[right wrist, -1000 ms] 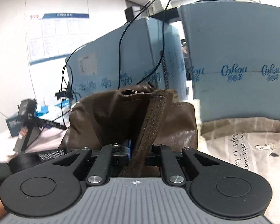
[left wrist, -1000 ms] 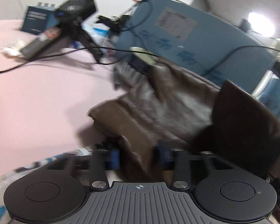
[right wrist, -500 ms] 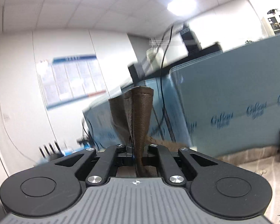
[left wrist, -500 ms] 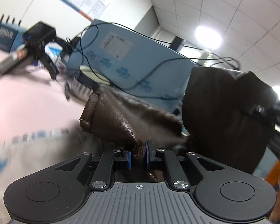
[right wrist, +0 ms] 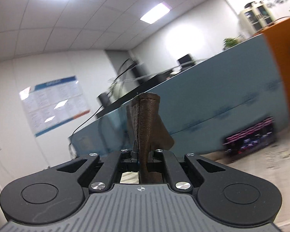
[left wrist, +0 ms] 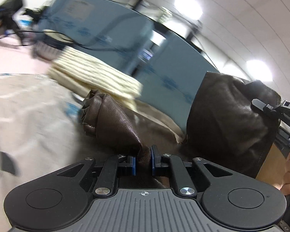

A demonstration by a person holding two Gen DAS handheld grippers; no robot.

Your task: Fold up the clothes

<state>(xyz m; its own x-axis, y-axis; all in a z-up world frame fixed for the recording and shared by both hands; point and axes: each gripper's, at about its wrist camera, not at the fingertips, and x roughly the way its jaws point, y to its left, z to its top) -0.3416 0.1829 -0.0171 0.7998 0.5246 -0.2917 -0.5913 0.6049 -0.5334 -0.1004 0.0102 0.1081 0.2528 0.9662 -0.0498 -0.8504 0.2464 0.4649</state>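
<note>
Brown leather is pinched in both claws. The left gripper (left wrist: 143, 159) has its blue-padded jaws nearly closed on a bunched fold of the brown leather garment (left wrist: 114, 123), which rises from the pads and ends in a puckered, stitched hem up and to the left. The right gripper (right wrist: 143, 159) is clamped tight on a ribbed knit edge of the same garment, standing upright between its fingers. In the left wrist view a second, larger mass of the leather hangs to the right, beside the other handheld tool. The garment is held in the air, above a beige printed cloth (left wrist: 29, 104) and a cream knitted item (left wrist: 98, 77).

As a judgement, folding has barely begun: nothing lies flat, no crease is set, and spreading, aligning and folding all remain. Its long axis seems to run between the two grips, though the blur leaves this uncertain.
</note>
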